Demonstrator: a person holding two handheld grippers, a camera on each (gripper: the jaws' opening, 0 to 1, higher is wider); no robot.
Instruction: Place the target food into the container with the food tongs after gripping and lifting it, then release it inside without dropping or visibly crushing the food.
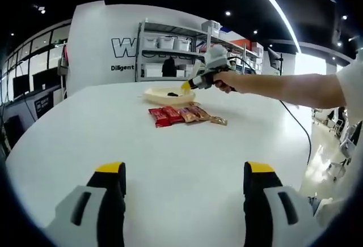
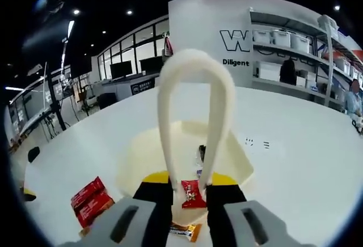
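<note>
At frame centre, the right gripper [image 2: 190, 193] squeezed cream food tongs [image 2: 195, 116] on a red snack packet [image 2: 193, 195] above the pale container [image 2: 136, 156], more red packets [image 2: 91, 200] lower left.

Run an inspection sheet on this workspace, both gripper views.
Surface: white round-edged table, no spills seen.
Job's things: shallow cream plastic container with a small dark item inside; cream-white looped plastic food tongs; small red foil snack packet seen between the tong arms, cannot tell if gripped.
Clutter: row of red and gold snack packets beside the container.
Grippers: left gripper open, holding nothing, low over the table; right gripper shut on the tongs, held at the container.
Cables: black cable trailing over the far table edge.
Surroundings: metal shelving with white bins, white lettered wall, desks with monitors.
</note>
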